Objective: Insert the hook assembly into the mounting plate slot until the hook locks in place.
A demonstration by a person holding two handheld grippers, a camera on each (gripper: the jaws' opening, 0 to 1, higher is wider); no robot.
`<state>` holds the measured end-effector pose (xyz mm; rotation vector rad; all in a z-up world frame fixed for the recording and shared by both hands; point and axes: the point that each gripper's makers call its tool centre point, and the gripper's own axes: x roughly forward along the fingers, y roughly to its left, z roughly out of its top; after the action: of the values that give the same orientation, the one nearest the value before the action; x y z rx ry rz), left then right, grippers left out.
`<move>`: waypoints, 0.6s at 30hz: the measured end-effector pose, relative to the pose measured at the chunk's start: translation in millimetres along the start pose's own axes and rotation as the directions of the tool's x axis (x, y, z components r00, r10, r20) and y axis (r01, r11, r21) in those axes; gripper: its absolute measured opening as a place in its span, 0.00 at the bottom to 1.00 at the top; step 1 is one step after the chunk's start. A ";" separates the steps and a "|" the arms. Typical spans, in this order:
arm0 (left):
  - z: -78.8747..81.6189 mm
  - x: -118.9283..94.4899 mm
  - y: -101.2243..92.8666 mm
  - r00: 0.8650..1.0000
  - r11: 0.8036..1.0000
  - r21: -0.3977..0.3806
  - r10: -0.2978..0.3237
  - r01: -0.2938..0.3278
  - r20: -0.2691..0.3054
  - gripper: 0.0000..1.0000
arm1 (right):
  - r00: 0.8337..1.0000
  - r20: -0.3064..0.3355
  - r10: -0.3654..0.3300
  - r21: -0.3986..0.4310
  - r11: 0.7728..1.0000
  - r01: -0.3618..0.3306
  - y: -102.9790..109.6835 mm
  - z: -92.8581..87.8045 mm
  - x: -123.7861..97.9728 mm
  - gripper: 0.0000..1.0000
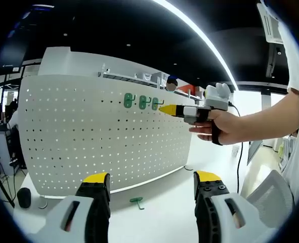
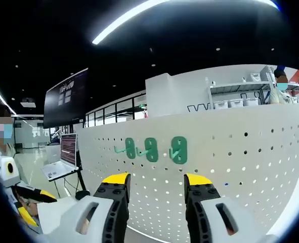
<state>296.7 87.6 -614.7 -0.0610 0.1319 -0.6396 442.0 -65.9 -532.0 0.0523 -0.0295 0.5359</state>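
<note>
A white pegboard mounting plate [image 1: 88, 136] stands upright on the table. Three green hooks [image 1: 143, 102] sit in its upper holes, side by side. A further green hook [image 1: 137, 202] lies loose on the table in front of the board. My left gripper [image 1: 152, 178] is low over the table, open and holding nothing. A hand holds my right gripper [image 1: 168, 109] up at the rightmost hung hook [image 1: 156, 104]. In the right gripper view the pegboard [image 2: 240, 167] and its three hooks [image 2: 151, 149] are straight ahead, above my open, unloaded right gripper [image 2: 157, 179].
A small dark object [image 1: 23, 197] lies on the table at the board's left end. A laptop [image 2: 62, 161] stands on a stand to the left of the board. White shelves with bins [image 2: 235, 96] rise behind the pegboard. The person's arm [image 1: 270, 119] crosses the right side.
</note>
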 end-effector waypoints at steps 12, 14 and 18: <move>1.7 2.2 -2.4 1.000 1.000 0.004 -0.008 0.008 0.006 0.69 | 1.000 -0.016 0.019 -0.023 1.000 -0.020 5.5 -10.1 -19.7 0.44; 2.2 2.3 -2.4 1.000 1.000 0.005 -0.006 0.006 0.008 0.69 | 1.000 -0.019 0.023 -0.025 0.999 -0.023 6.5 -11.7 -23.0 0.44; 2.8 2.6 -1.5 1.000 1.000 -0.001 -0.002 0.002 0.011 0.69 | 0.999 -0.024 0.022 -0.025 0.999 -0.023 6.5 -14.9 -26.7 0.46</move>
<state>298.3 84.9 -612.0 -0.0658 0.1211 -0.6415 415.9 -73.1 -547.7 0.0204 -0.0133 0.5584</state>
